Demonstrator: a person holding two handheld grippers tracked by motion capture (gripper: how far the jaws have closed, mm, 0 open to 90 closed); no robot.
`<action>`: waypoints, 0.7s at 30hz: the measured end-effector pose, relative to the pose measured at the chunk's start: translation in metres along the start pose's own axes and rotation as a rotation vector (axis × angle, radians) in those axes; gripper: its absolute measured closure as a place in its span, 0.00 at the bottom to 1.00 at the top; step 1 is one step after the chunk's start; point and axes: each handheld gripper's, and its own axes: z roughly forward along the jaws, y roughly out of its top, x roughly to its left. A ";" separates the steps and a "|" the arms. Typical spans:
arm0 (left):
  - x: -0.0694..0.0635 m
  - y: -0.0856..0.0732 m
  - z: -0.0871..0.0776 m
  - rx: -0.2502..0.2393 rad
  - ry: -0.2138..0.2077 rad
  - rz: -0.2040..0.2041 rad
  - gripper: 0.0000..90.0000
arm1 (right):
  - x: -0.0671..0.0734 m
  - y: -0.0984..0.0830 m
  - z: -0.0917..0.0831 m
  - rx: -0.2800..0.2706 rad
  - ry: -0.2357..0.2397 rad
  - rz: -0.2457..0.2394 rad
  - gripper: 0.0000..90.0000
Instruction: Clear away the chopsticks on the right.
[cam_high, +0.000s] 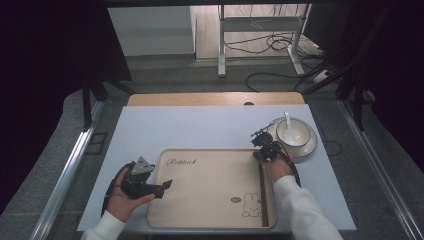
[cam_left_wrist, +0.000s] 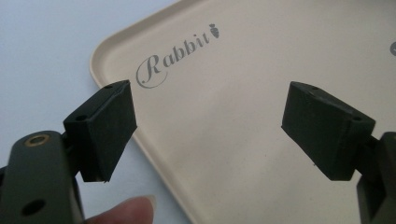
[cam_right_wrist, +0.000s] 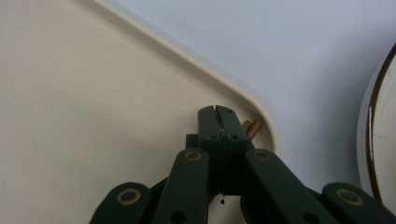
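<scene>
a: status on the right gripper (cam_high: 263, 144)?

b: jaws pressed flat together, nothing visibly clamped between them. tips sit over the far right corner of the beige tray (cam_high: 210, 200). in the right gripper view the ends of the brown chopsticks (cam_right_wrist: 252, 128) poke out just beside the jaws, tucked into that corner of the tray.

a: so the chopsticks aren't held?

b: looks like beside, not between. can't tell if they touch the jaw side. from the high view they lie in the tray along its right edge, running from the near end up to the far corner.

a: left gripper (cam_high: 162, 186)?

b: jaws wide apart, nothing in them. it hovers at the tray's left rim, pointing in over the tray near the "rabbit" lettering (cam_left_wrist: 175, 58). hand is wrapped around the body, a fingertip shows at the bottom of the left gripper view.

a: anything else around?

b: white bowl (cam_high: 294, 132) with a spoon (cam_high: 287, 119) in it, on a plate (cam_high: 311, 145), on the white table (cam_high: 200, 127) just beyond the tray's far right corner, near the right gripper.
</scene>
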 end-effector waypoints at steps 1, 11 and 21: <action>0.000 0.000 0.000 0.000 0.000 0.001 0.20 | 0.001 0.000 -0.001 -0.005 0.002 -0.003 1.00; 0.001 -0.002 -0.001 -0.001 0.001 -0.009 0.20 | 0.016 -0.021 -0.058 -0.258 0.221 -0.083 1.00; -0.002 -0.001 0.001 0.007 0.002 -0.004 0.20 | 0.011 -0.086 -0.112 -0.446 0.308 -0.113 0.76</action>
